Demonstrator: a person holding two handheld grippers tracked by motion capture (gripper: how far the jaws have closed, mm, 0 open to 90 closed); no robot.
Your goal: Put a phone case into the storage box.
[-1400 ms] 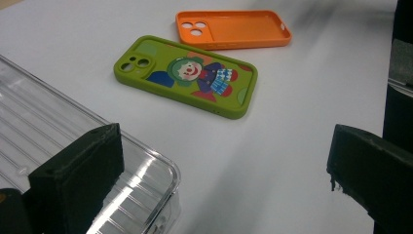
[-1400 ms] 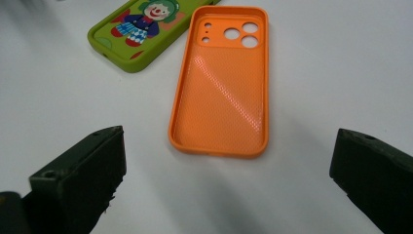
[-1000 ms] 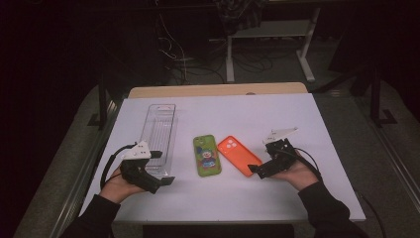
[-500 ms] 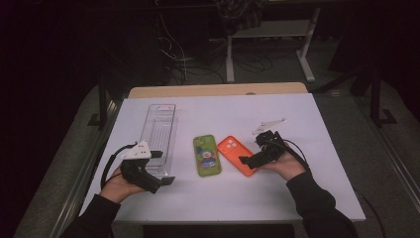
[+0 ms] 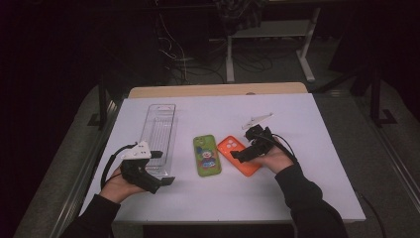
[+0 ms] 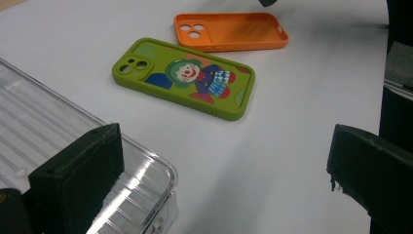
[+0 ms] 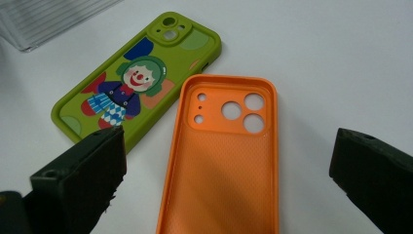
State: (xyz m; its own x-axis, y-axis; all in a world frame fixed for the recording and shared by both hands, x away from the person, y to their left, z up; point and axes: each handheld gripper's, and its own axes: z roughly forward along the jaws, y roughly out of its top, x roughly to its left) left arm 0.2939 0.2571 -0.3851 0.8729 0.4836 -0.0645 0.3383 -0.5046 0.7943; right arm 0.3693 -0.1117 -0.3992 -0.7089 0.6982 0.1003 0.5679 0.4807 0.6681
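Lying hollow side up on the white surface [image 5: 307,188], just right of the green case [image 5: 206,155], the orange case [image 7: 221,161] is approached by the right gripper [image 5: 241,154], jaws open; next, closing on its edge. Left gripper [image 5: 166,182] rests open by the clear tray [image 5: 159,134].

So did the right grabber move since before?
Yes. The right gripper has slid left, toward the orange phone case, which stays put; its open jaws now reach over that case's right edge.

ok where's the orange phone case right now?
In the high view the orange phone case lies hollow side up on the white table, just right of the green clown case, with the open right gripper poised over its near end.
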